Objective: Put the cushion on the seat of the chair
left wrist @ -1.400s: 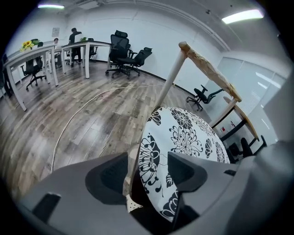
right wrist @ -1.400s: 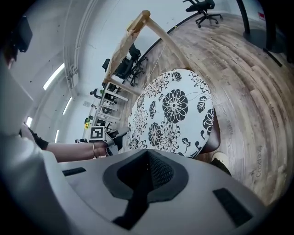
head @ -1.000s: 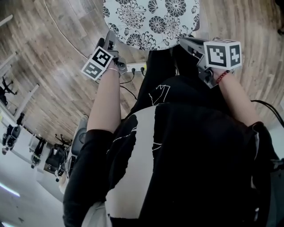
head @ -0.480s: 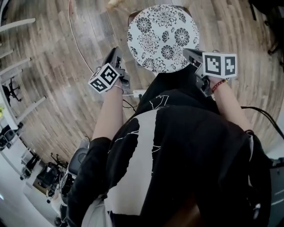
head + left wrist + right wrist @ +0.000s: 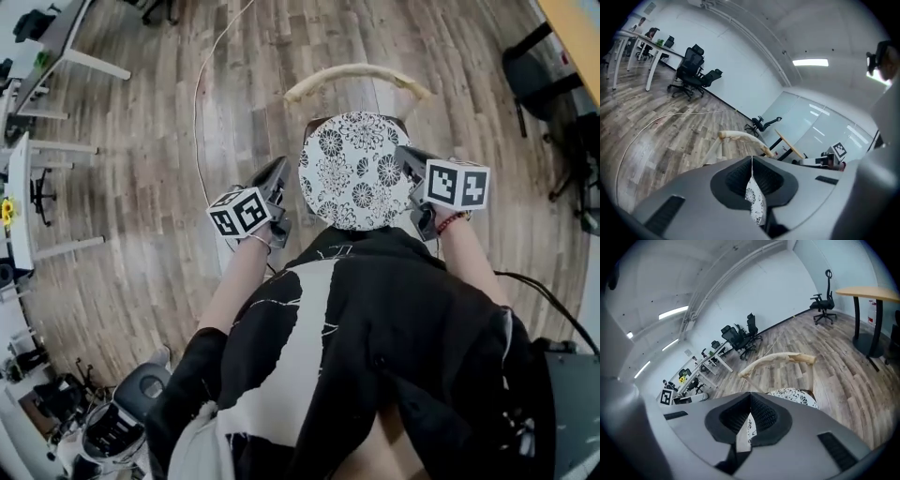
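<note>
Lifted since a second ago, the cushion [image 5: 354,169] now hangs over the seat of the chair [image 5: 356,73], opposite edges pinched in the left hand-held gripper [image 5: 278,178] and right hand-held gripper [image 5: 406,161], probably so it stays flat for lowering.

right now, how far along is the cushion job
Done: the cushion lies flat on the seat of the chair, in front of its curved back.
In hand: nothing. The left claw and the right claw are both shut and empty, one on each side of the cushion and off it. Its pattern shows only through the gap behind their tips.
Left: nothing visible, except perhaps checking that it sits centred.
</note>
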Available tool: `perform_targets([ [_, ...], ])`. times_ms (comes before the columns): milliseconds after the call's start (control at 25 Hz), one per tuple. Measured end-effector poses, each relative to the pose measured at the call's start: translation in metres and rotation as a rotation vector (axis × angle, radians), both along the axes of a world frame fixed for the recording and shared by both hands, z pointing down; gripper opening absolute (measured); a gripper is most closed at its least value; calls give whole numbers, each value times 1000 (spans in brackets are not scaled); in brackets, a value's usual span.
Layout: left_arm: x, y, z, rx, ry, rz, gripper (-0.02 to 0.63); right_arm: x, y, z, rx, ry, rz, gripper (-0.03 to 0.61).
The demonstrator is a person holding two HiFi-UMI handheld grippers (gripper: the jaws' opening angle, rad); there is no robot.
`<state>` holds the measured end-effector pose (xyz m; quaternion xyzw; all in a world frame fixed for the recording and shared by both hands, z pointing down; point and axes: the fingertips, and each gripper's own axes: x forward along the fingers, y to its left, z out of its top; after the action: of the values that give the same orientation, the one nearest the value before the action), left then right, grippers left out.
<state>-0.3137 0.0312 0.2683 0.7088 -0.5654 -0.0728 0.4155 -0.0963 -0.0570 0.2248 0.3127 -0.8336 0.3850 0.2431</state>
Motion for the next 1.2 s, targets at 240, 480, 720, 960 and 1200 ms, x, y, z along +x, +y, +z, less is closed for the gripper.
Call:
perform_targets([
  [240, 35, 3, -63, 123, 26, 6, 20, 8, -16, -50, 136, -76, -46, 14],
  [480, 71, 24, -102, 185, 46, -97, 20, 45, -7, -74, 240, 30, -198, 14],
  [720, 110, 44, -108, 170, -2, -161, 20, 86, 1, -79, 221, 13, -247, 14],
  [960, 122, 69, -112, 167, -53, -249, 20, 101, 8, -81, 268, 32, -322, 14],
  [1200, 125, 77, -123, 190, -81, -290, 21, 105, 18, -89, 271, 26, -366, 14],
])
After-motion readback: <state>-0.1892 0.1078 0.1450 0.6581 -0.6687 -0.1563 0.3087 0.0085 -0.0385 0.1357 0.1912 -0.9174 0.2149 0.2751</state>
